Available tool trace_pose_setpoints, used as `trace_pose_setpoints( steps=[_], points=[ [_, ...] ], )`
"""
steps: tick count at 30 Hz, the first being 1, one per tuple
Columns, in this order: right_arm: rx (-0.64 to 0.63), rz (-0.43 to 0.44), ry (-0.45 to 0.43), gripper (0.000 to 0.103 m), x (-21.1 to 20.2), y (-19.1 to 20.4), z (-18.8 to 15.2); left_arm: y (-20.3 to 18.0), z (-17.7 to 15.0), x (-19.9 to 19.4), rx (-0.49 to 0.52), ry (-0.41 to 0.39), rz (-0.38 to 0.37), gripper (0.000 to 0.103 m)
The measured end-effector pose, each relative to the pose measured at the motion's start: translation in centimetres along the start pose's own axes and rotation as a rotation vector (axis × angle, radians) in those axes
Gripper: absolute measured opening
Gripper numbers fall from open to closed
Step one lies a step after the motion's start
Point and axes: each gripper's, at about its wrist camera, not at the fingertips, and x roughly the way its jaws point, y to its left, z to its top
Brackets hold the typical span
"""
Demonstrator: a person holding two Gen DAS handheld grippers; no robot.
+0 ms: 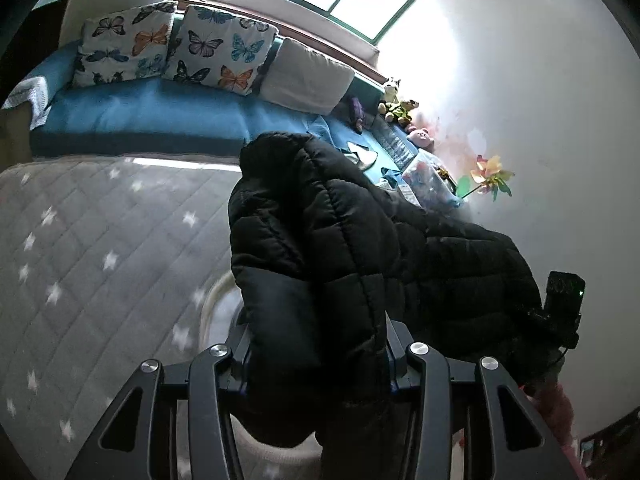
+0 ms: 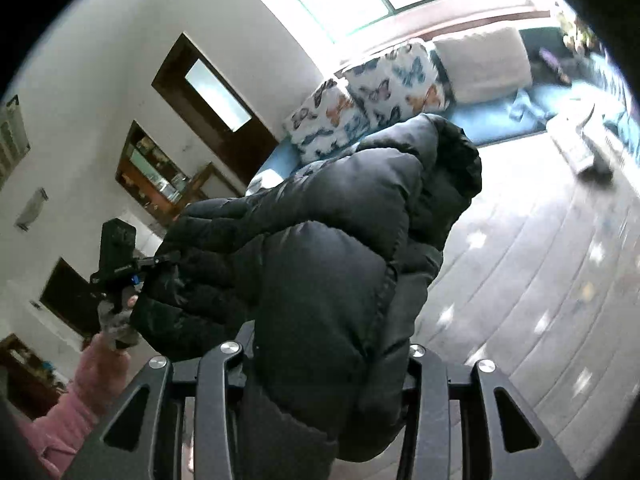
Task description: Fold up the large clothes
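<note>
A black quilted puffer jacket [image 1: 360, 248] hangs in the air between my two grippers, above a grey star-patterned quilt [image 1: 88, 248]. My left gripper [image 1: 320, 360] is shut on a thick bunch of the jacket, which hides the fingertips. My right gripper [image 2: 328, 356] is shut on another bunch of the same jacket [image 2: 328, 240]. The right gripper also shows at the right of the left wrist view [image 1: 560, 312]. The left gripper shows at the left of the right wrist view [image 2: 120, 268].
A blue daybed [image 1: 152, 116] with butterfly pillows [image 1: 216, 48] and a white pillow [image 1: 308, 76] lies beyond the quilt. Plush toys [image 1: 400, 108], a paper pinwheel [image 1: 488, 176] and a clear bag [image 1: 428, 180] sit by the white wall. Dark wooden shelves [image 2: 156, 176] stand at the left.
</note>
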Motion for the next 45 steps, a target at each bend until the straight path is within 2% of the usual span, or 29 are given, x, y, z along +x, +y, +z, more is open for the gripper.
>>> trace_pose_setpoints(
  steps=[2, 4, 7, 8, 9, 10, 11, 13, 15, 18, 19, 22, 23, 26, 28, 30, 33, 35, 36, 38, 42, 45],
  points=[
    [0.002, -0.054, 0.000, 0.046, 0.7, -1.2, 1.2, 0.2, 2.2, 2.3, -0.019, 0.026, 0.010, 0.048],
    [-0.001, -0.112, 0.038, 0.055, 2.0, -2.5, 1.8, 0.4, 3.4, 5.3, -0.016, 0.071, 0.037, 0.050],
    [0.073, -0.245, 0.140, 0.061, 6.7, -6.7, 0.4, 2.2, 3.5, 11.4, -0.065, 0.146, 0.102, 0.054],
    [0.095, -0.280, 0.177, 0.063, 8.5, -7.6, -0.2, 3.1, 3.1, 13.5, -0.084, 0.165, 0.156, 0.058],
    [0.113, -0.333, 0.218, 0.072, 10.2, -9.1, -1.3, 4.0, 2.6, 14.8, -0.088, 0.176, 0.199, 0.062],
    [0.133, -0.350, 0.229, 0.083, 10.9, -10.2, -2.2, 5.0, 2.1, 16.2, -0.090, 0.191, 0.231, 0.075],
    [0.141, -0.351, 0.219, 0.086, 11.3, -10.9, -2.8, 5.7, 1.8, 16.8, -0.108, 0.191, 0.232, 0.085],
    [0.134, -0.345, 0.186, 0.088, 11.1, -11.2, -3.5, 6.2, 1.6, 16.9, -0.117, 0.184, 0.201, 0.087],
    [0.128, -0.359, 0.208, 0.088, 10.8, -10.9, -3.6, 6.4, 1.6, 16.2, -0.105, 0.193, 0.214, 0.087],
    [0.060, -0.467, 0.236, 0.089, 9.8, -9.2, -3.2, 4.7, 1.8, 15.0, -0.002, 0.197, 0.293, 0.087],
    [0.024, -0.520, 0.239, 0.089, 9.4, -8.4, -3.0, 4.3, 0.9, 14.1, 0.028, 0.195, 0.321, 0.087],
    [-0.088, -0.648, 0.183, 0.088, 7.5, -5.1, -2.3, 2.7, -0.6, 12.2, 0.094, 0.202, 0.389, 0.087],
    [-0.108, -0.667, 0.161, 0.088, 6.8, -4.6, -2.1, 2.1, -1.0, 11.5, 0.115, 0.194, 0.409, 0.087],
    [-0.179, -0.702, 0.072, 0.088, 5.5, -1.7, -1.8, 0.6, -2.4, 8.6, 0.151, 0.163, 0.447, 0.087],
    [-0.207, -0.658, 0.042, 0.088, 5.2, -0.2, -1.9, -0.3, -3.4, 5.7, 0.140, 0.120, 0.428, 0.087],
    [-0.221, -0.633, 0.060, 0.088, 6.1, 0.3, -2.2, -0.8, -4.8, 3.2, 0.134, 0.083, 0.384, 0.086],
    [-0.233, -0.602, 0.109, 0.088, 7.9, -0.2, -3.5, -2.0, -6.4, 1.7, 0.135, 0.051, 0.299, 0.081],
    [-0.211, -0.596, 0.152, 0.088, 9.0, -0.8, -4.5, -1.9, -7.5, 2.4, 0.123, 0.073, 0.271, 0.067],
    [-0.198, -0.593, 0.166, 0.088, 9.5, -1.3, -4.9, -1.8, -7.9, 3.1, 0.116, 0.090, 0.267, 0.064],
    [-0.185, -0.605, 0.198, 0.088, 10.1, -2.3, -6.2, -0.8, -9.0, 4.9, 0.109, 0.135, 0.281, 0.053],
    [-0.114, -0.579, 0.210, 0.088, 10.6, -3.7, -7.8, 1.7, -11.0, 7.9, 0.080, 0.208, 0.328, 0.051],
    [-0.125, -0.586, 0.207, 0.088, 11.1, -3.7, -8.6, 2.6, -11.5, 8.1, 0.048, 0.203, 0.294, 0.052]
  ],
)
